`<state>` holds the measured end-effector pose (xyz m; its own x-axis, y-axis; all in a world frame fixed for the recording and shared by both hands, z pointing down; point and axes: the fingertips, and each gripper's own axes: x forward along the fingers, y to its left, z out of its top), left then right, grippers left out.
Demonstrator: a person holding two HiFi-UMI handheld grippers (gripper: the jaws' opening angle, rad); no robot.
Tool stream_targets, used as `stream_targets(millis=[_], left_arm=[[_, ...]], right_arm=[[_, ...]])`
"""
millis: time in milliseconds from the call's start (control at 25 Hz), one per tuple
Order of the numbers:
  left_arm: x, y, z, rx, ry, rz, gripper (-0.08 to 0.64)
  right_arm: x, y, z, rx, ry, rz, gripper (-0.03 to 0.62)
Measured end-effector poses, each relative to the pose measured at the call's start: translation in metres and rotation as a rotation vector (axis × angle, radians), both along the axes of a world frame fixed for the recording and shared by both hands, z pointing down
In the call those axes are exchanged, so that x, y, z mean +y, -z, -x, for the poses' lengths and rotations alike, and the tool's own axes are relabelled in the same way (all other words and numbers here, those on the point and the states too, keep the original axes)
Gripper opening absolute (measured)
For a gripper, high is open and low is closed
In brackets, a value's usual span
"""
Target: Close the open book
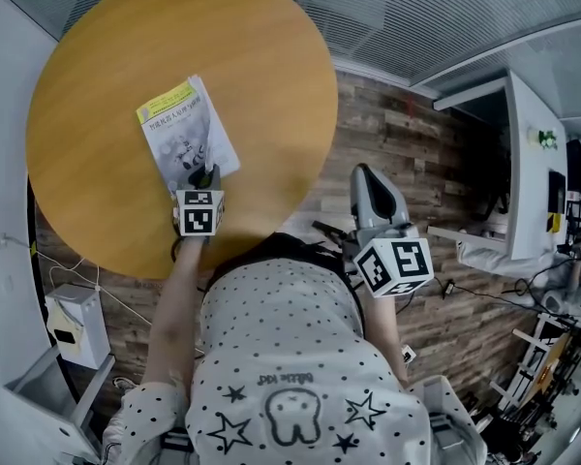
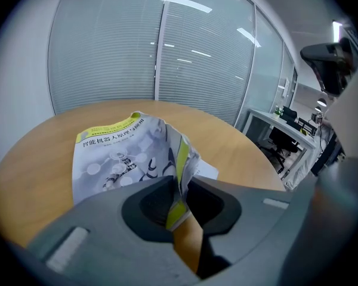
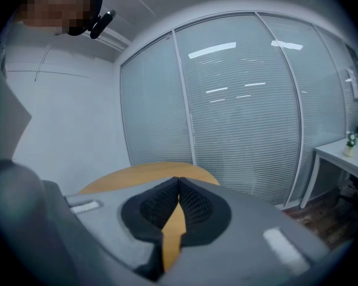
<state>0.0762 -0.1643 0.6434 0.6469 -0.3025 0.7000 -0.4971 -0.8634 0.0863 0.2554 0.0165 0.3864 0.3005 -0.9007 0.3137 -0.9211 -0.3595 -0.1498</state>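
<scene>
A thin book [image 1: 184, 129] with a grey cover and a yellow-green top band lies on the round wooden table [image 1: 107, 46]. My left gripper [image 1: 205, 176] rests at the book's near corner. In the left gripper view the cover [image 2: 113, 154] is bent up at that corner, and its crumpled edge stands in the narrow gap of the left gripper [image 2: 182, 180]. The jaws are slightly apart. My right gripper [image 1: 366, 172] hangs off the table over the wooden floor. In its own view the right gripper [image 3: 179, 181] is shut with nothing between its tips.
The table's near edge curves just below the left gripper. A white desk [image 1: 528, 163] with clutter stands at the right, and a small white box [image 1: 76, 323] sits on the floor at the left. Glass walls with blinds [image 2: 167, 46] lie beyond the table.
</scene>
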Motion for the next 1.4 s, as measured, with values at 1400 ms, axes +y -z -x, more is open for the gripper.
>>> stream_targets(millis=[1400], left_arm=[[0.014,0.038,-0.001,0.125,-0.043,-0.015,0.255]], right_arm=[[0.001,-0.002,-0.003,-0.033,0.015,-0.032,0.003]])
